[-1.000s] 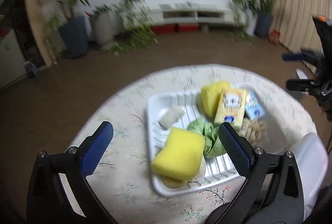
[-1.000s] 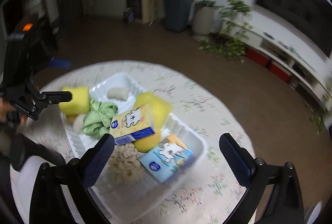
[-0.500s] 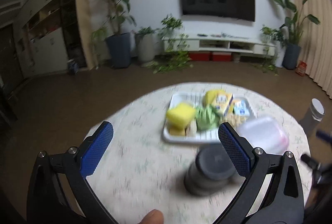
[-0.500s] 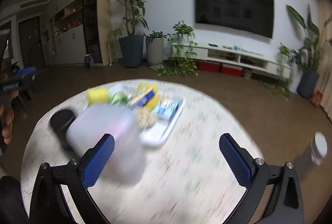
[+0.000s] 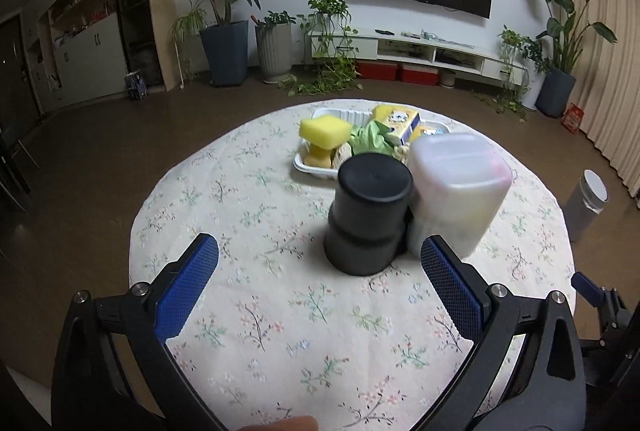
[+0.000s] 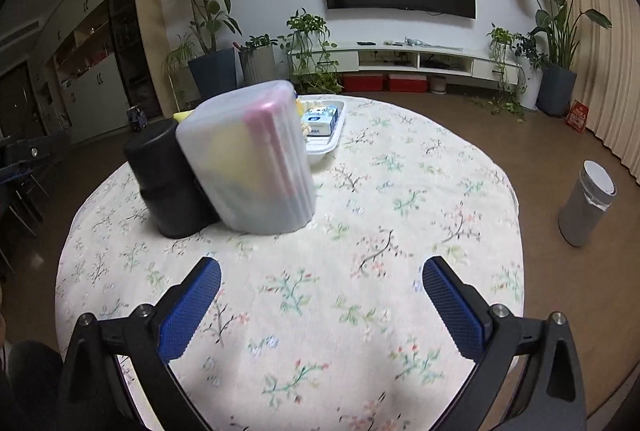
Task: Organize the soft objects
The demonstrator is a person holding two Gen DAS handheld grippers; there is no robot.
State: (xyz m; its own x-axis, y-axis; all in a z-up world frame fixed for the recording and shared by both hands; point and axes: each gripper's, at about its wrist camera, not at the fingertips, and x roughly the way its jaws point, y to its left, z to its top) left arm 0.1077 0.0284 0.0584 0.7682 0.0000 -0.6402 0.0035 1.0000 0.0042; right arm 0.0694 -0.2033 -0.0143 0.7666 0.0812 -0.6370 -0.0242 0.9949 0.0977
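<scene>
Floral cloth (image 5: 280, 311); round black canister (image 5: 368, 219) touching frosted tub (image 5: 460, 187).

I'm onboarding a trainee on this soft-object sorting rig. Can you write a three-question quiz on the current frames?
1. True or false: the left gripper is shut on a sponge.
2. What stands right beside the black container?
A. a green cloth
B. a frosted plastic container
C. a grey bin
3. Fill in: the yellow sponge sits in the white ____.

Key:
1. False; both it and the right gripper are open and empty.
2. B, the frosted plastic container.
3. tray
</scene>
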